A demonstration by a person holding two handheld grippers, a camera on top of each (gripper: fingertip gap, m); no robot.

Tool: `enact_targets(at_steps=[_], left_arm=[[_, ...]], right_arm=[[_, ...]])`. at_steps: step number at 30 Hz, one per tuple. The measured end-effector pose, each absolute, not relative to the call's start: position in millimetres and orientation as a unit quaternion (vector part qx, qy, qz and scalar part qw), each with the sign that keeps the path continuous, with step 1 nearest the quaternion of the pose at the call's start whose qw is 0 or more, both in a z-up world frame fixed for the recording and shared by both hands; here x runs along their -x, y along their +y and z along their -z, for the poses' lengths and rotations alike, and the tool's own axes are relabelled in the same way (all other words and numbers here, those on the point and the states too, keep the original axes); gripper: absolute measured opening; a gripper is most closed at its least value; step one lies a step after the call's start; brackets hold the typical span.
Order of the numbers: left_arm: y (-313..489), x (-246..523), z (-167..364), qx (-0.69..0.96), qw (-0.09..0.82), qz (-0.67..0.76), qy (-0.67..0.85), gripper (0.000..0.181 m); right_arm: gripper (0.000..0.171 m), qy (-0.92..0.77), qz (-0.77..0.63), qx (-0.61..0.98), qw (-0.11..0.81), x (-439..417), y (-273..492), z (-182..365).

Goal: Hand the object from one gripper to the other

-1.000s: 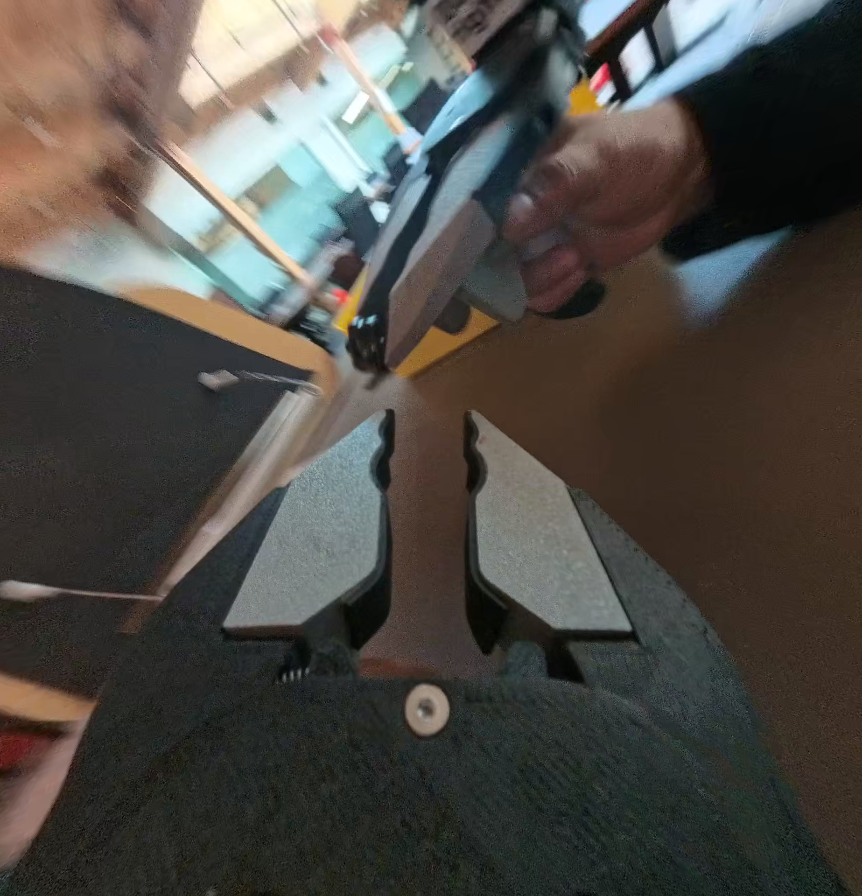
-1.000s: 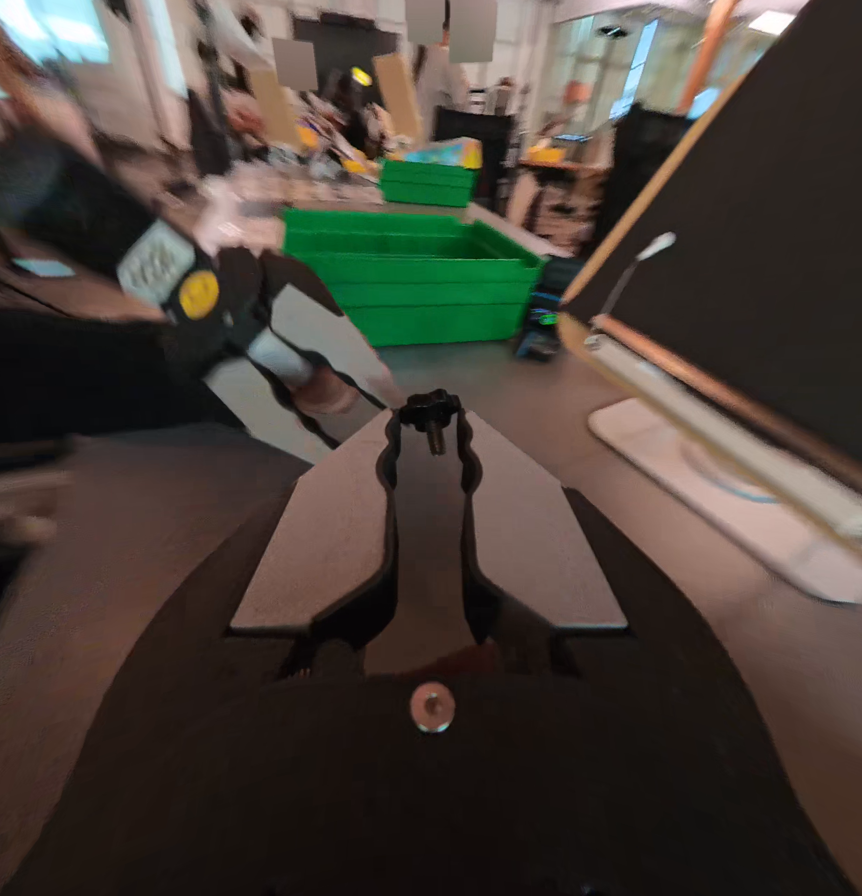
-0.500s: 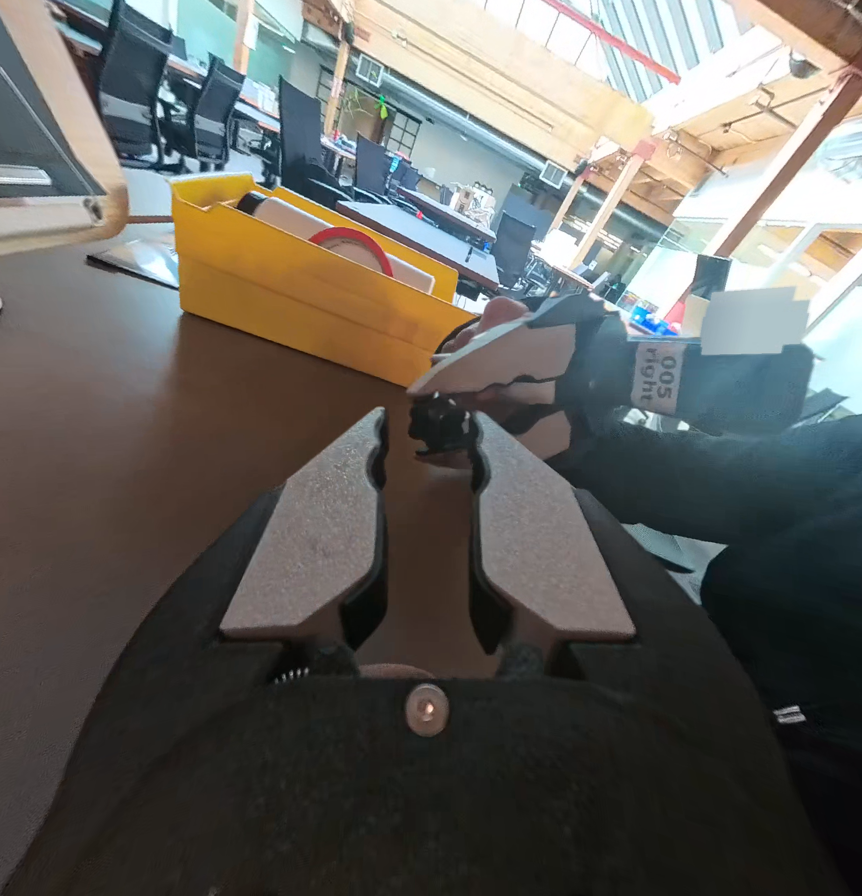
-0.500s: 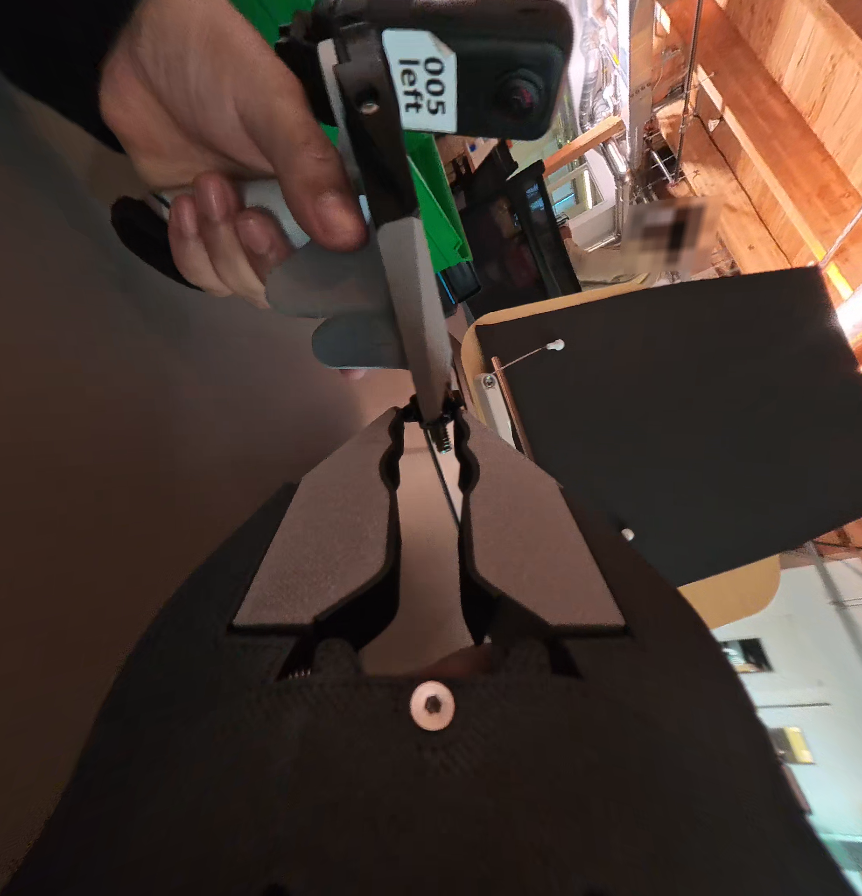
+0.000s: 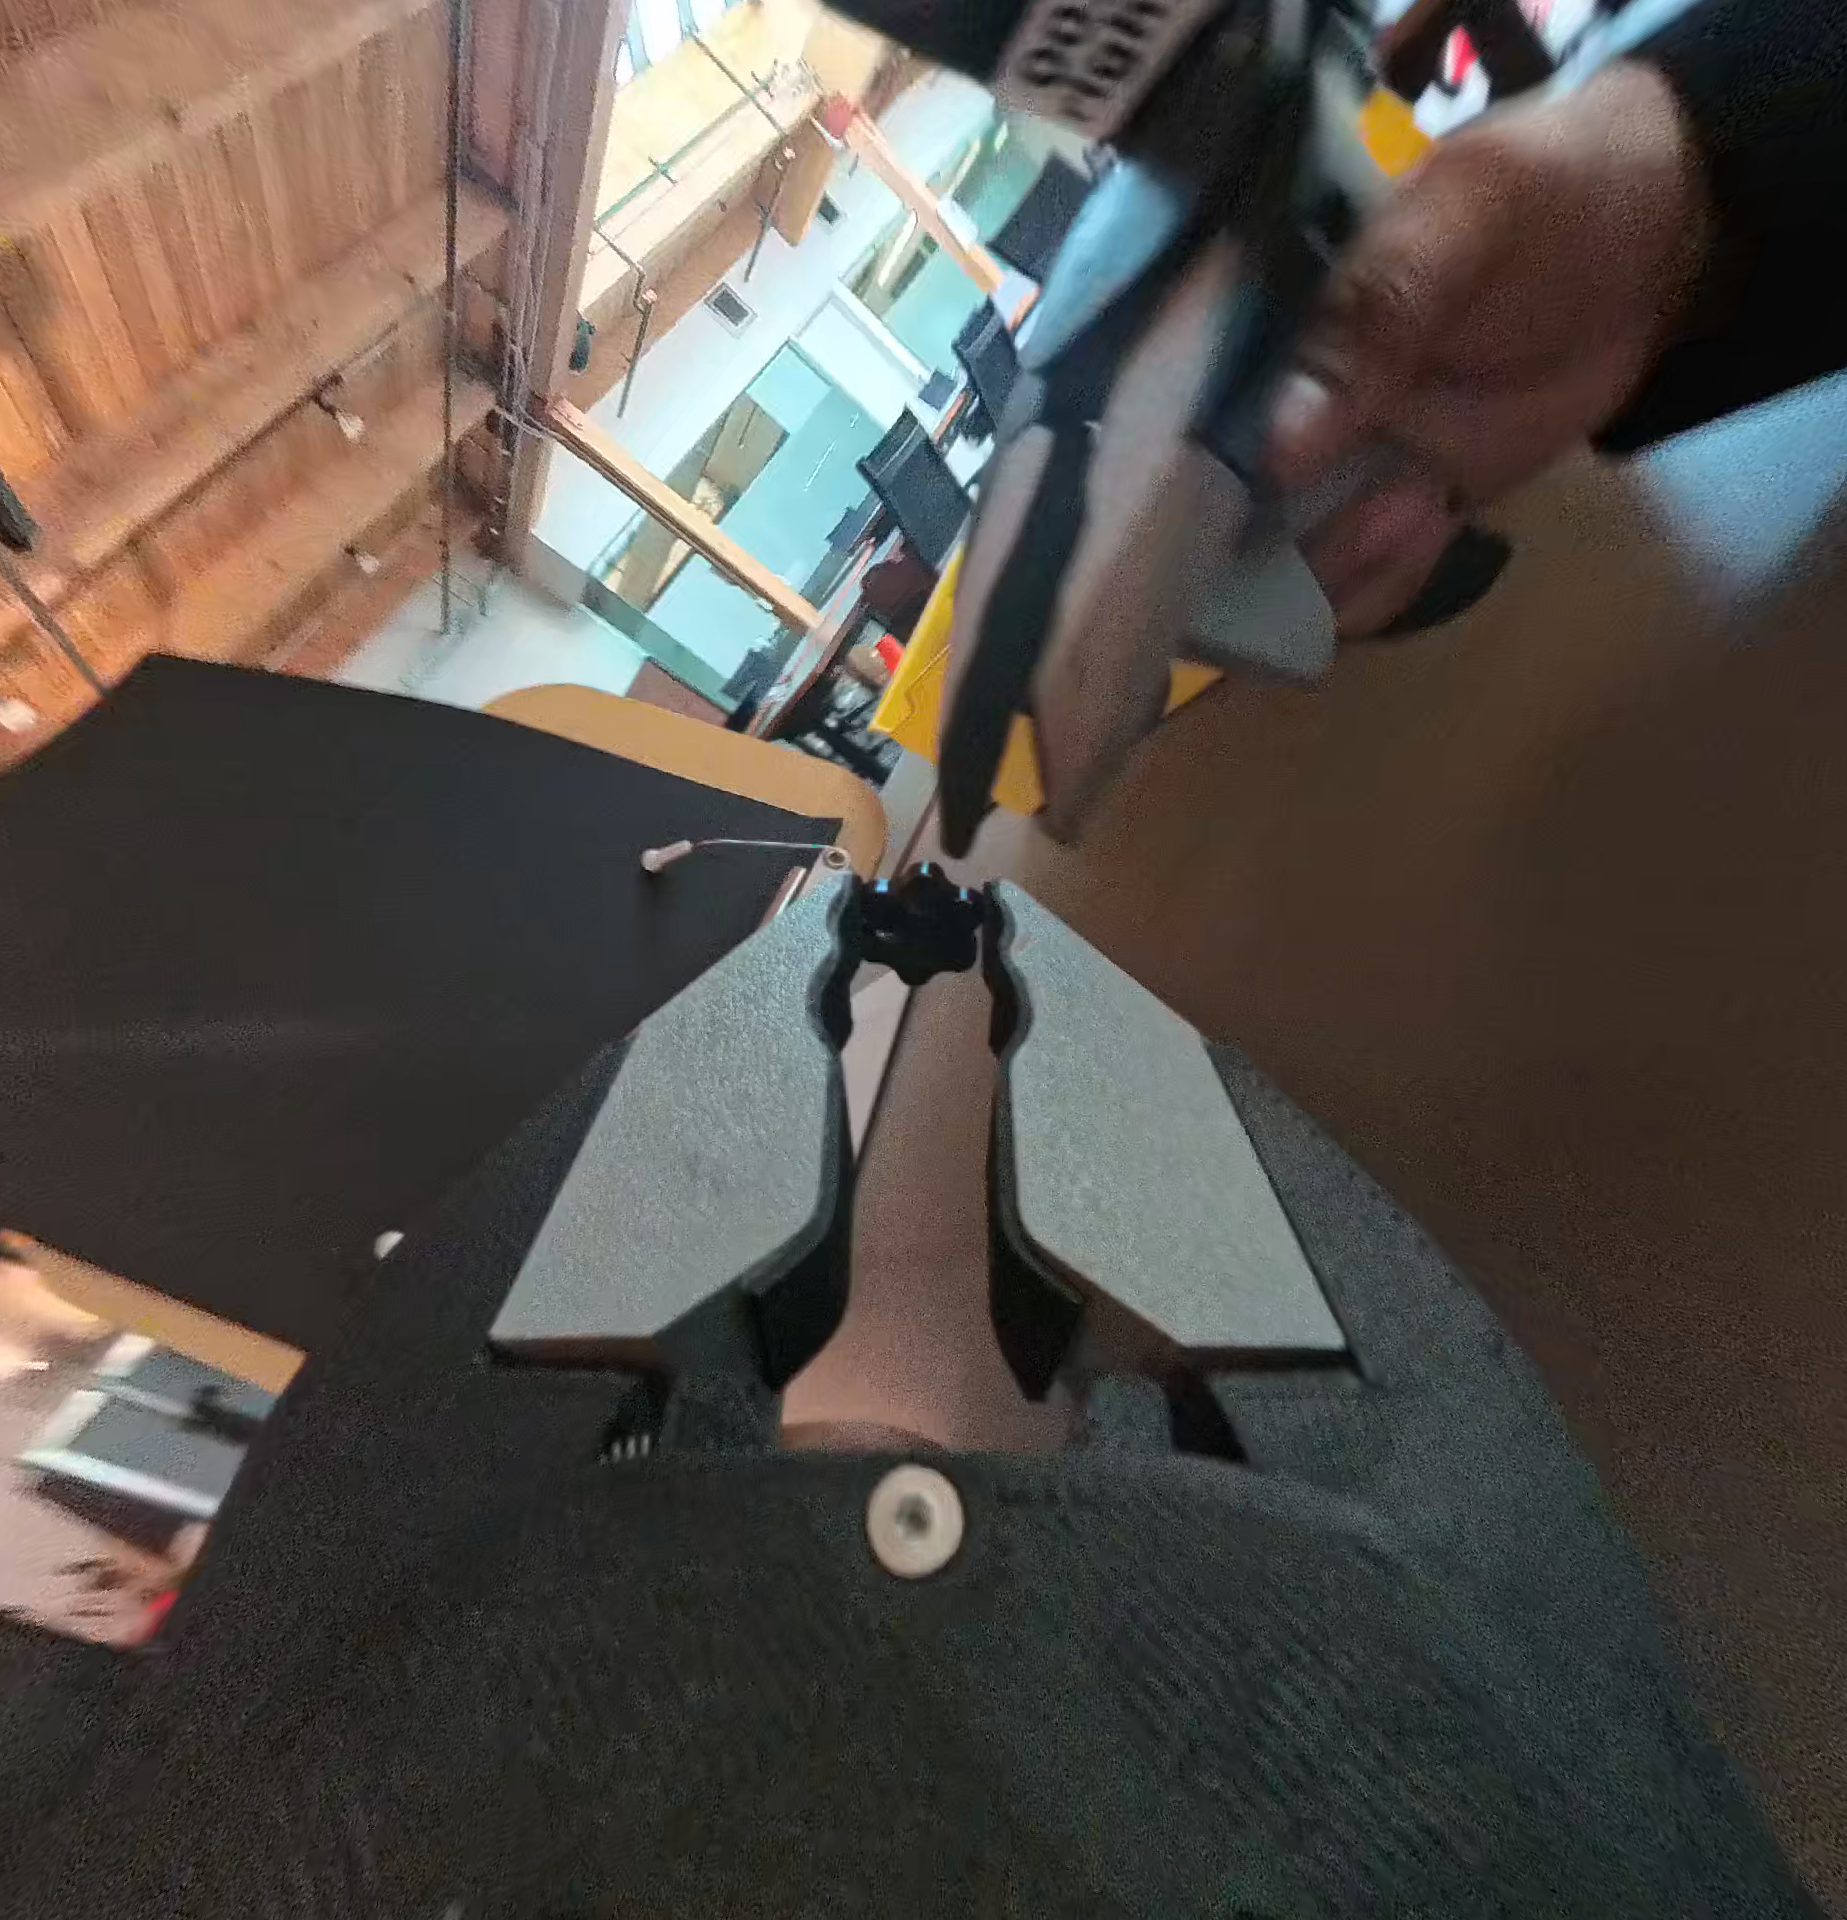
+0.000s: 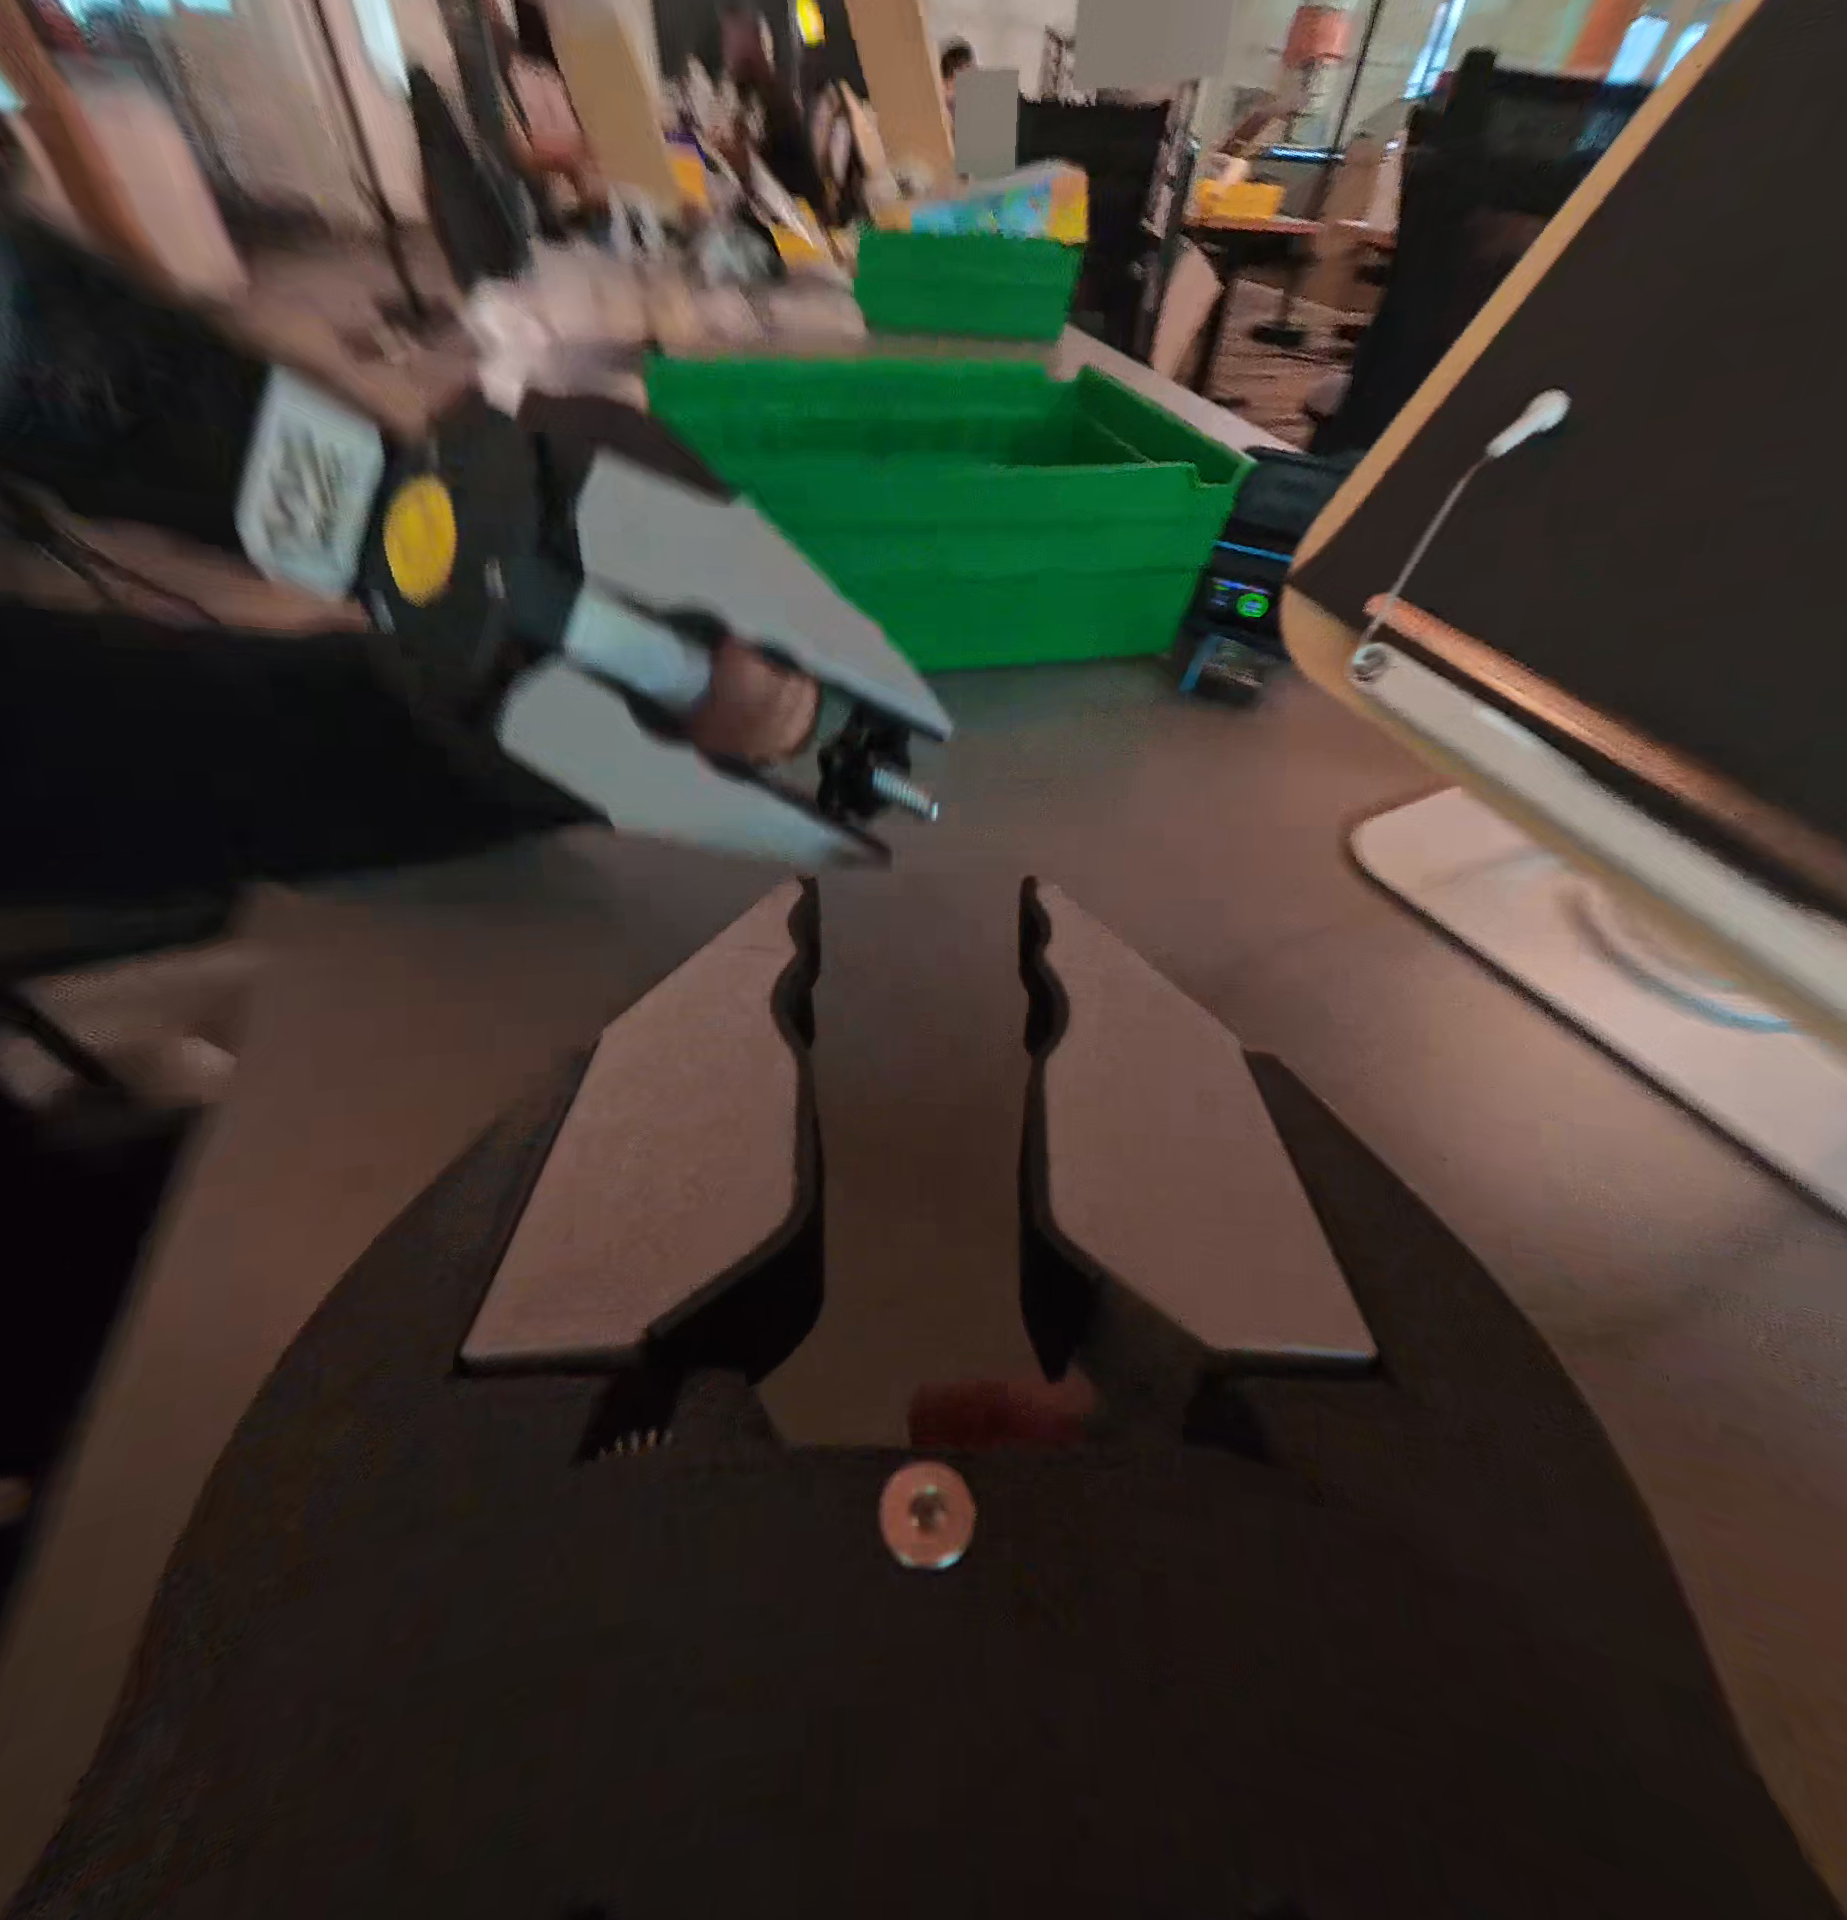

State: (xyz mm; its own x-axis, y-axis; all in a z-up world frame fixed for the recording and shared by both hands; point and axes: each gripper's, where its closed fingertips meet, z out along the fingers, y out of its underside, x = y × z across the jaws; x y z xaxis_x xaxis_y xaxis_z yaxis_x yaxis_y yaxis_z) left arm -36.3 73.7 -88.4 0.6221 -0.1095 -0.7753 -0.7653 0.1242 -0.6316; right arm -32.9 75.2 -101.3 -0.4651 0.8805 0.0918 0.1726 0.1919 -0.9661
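The object is a small black star knob with a threaded screw [image 5: 914,933]. My left gripper [image 5: 917,914] is shut on it at the fingertips, held above the brown table [image 5: 1521,1039]. The right gripper [image 5: 1007,831] shows blurred just beyond it in a hand, with nothing between its tips. In the right wrist view my right gripper [image 6: 919,914] is open and empty. The left gripper [image 6: 903,795] is just above and left of it, with the knob [image 6: 857,774] between its tips and the screw pointing right.
A black monitor [image 6: 1677,468] on a white base [image 6: 1521,904] stands at the right; it also shows in the left wrist view [image 5: 275,935]. Green bins [image 6: 960,520] stand at the back. A yellow bin [image 5: 929,675] lies behind the right gripper.
The knob was in my right gripper, then both grippers met on it. Now my left gripper holds it alone, and the right gripper has opened and drawn back.
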Motion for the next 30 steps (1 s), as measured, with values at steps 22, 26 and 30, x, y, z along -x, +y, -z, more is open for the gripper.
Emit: enact_targets(at_steps=[22, 26, 30], left_arm=[[84.4, 44.6, 105.3, 0.735, 0.646, 0.107, 0.176, 0.034], [76.4, 43.0, 89.4, 0.698, 0.619, 0.351, 0.076, 0.047], [72.8, 28.4, 92.1, 0.701, 0.599, 0.375, 0.096, 0.050]], right_arm=[[0.022, -0.698, -0.330, 0.316, 0.551, 39.6, 93.6, 90.1], [0.022, -0.711, -0.246, 0.243, 0.612, 40.7, 79.5, 92.2], [0.023, -0.719, -0.194, 0.214, 0.633, 45.0, 70.0, 96.7]])
